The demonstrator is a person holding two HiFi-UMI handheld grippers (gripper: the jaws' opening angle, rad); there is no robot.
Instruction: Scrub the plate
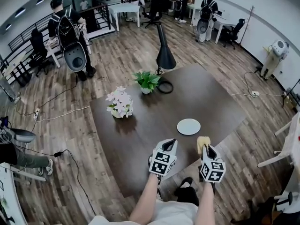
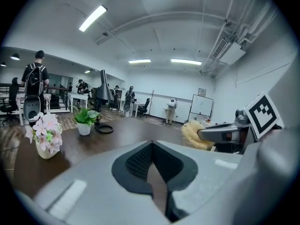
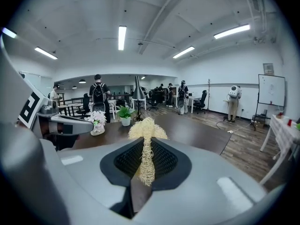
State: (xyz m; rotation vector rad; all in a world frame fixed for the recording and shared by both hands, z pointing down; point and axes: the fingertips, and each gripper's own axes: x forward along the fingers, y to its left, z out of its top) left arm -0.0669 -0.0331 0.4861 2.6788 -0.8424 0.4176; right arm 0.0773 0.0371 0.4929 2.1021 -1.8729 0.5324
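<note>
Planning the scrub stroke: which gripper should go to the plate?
Right. The right gripper is shut on the scrubber, close to the plate. The left gripper is shut on nothing, so it could only steady the plate.

I see a pale white round plate (image 1: 188, 126) on my dark brown wooden table (image 1: 140, 130). The straw-yellow fibrous scrubber (image 3: 146, 131) stands out against the right gripper (image 3: 146, 146), which is grey with black ribbed pads. It and the grey left gripper (image 2: 152, 149) both carry cubes patterned in black-and-white squares. Further off are pale pink flowers (image 1: 120, 102), a green leafy plant in a white pot (image 1: 147, 81) and a black lamp (image 1: 164, 53).
</note>
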